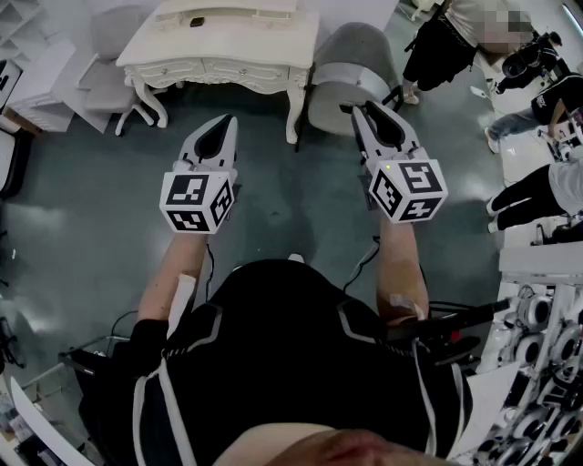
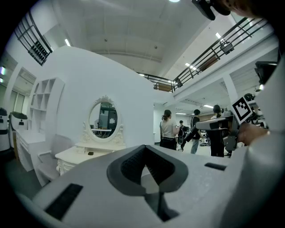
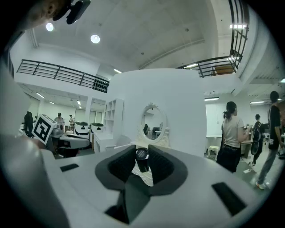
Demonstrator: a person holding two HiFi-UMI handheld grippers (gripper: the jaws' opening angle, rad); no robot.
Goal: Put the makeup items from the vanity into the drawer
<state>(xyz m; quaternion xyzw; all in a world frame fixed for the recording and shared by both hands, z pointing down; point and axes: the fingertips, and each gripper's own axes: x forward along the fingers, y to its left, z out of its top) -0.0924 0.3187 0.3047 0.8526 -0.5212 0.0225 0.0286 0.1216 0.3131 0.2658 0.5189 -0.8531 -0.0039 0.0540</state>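
Observation:
The white carved vanity [image 1: 219, 45] stands at the far side of the floor, its front drawers closed, with one small dark item [image 1: 196, 21] on its top. My right gripper [image 1: 363, 111] is held in the air short of it, shut on a small black cylindrical makeup item [image 3: 141, 159] that stands upright between the pads. In the right gripper view, the right gripper [image 3: 142, 151] faces the oval mirror [image 3: 153, 122]. My left gripper [image 1: 226, 123] hovers level with it, jaws together and nothing in them. The left gripper [image 2: 144, 151] also faces the vanity [image 2: 84, 153] and its mirror [image 2: 103, 120].
A grey round-backed chair [image 1: 351, 73] stands at the vanity's right end, just beyond my right gripper. A pale chair [image 1: 114, 82] sits at its left. Several people [image 2: 168, 129] stand to the right. White shelving [image 2: 42, 102] lines the left wall.

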